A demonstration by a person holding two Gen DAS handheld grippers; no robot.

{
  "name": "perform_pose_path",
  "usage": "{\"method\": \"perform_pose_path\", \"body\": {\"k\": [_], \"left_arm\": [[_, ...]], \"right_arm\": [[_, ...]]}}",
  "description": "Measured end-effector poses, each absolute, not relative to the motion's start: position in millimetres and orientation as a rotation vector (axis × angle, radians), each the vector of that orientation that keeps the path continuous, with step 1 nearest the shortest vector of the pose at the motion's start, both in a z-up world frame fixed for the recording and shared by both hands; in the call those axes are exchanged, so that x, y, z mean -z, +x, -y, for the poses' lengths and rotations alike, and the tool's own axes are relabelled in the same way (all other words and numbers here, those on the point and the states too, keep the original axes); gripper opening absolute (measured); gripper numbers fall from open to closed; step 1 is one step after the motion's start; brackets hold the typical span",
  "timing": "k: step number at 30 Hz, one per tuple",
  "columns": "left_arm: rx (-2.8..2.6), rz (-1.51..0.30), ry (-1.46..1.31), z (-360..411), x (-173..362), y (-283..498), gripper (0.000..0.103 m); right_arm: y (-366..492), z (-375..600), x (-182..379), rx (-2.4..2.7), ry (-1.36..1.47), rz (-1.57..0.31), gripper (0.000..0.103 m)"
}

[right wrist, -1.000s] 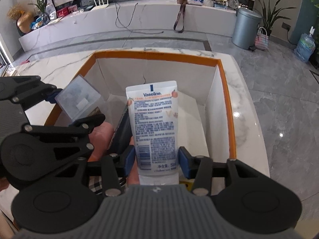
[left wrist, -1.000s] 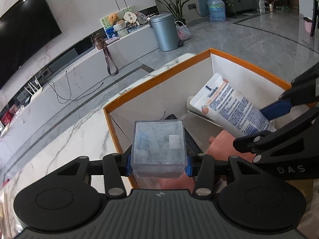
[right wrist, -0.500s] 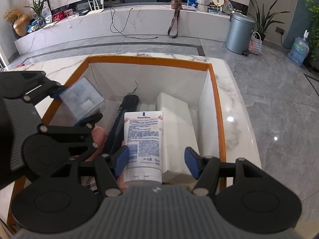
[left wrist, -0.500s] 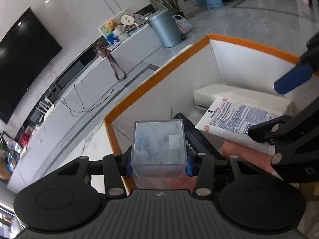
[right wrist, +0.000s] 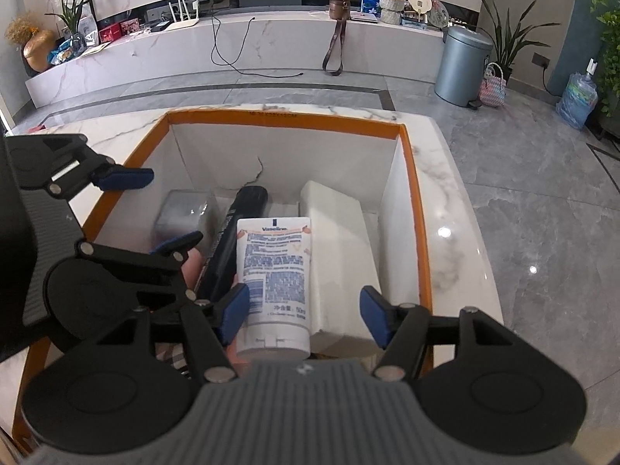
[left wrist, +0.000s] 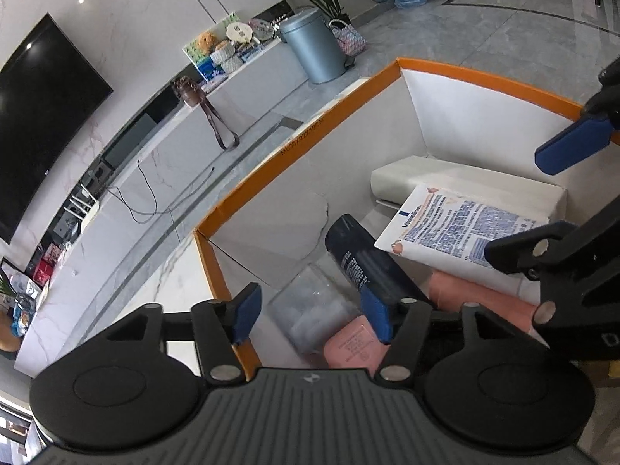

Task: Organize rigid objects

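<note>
Jaws of the left gripper (left wrist: 310, 312) have just been opening, empty; clear plastic cube (left wrist: 314, 310) lies below them by the orange-rimmed box's (left wrist: 306, 147) left wall

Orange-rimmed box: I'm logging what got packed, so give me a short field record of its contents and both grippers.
container: orange-rimmed box
left side: clear plastic cube, blurred
middle: black bottle, lying down
on top: Vaseline tube, resting on white block
underneath: pink items
left gripper: jaws just opened, nothing gripped
right gripper: jaws apart, tube released
</note>
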State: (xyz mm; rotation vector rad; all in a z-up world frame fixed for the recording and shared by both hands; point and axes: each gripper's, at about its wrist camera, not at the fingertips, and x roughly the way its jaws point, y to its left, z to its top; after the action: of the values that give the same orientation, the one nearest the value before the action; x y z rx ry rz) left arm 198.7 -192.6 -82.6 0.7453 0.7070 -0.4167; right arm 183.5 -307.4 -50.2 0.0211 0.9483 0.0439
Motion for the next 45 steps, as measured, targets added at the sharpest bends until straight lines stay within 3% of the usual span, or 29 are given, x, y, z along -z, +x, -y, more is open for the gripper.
{"method": "perform_pose_path", "body": {"k": [27,45], "left_arm": [[0.331,-0.599,0.332,112.8,-28.0,125.7,0.073],[0.199,-0.587,0.174,53.3,7.7,30.7,0.073]], "right_arm": [[81.5,282.9,-17.0,-0.040,0.014,-0.757,0.076],[-7.5,249.0,18.9,0.030,0.031,-0.639,0.076]]}}
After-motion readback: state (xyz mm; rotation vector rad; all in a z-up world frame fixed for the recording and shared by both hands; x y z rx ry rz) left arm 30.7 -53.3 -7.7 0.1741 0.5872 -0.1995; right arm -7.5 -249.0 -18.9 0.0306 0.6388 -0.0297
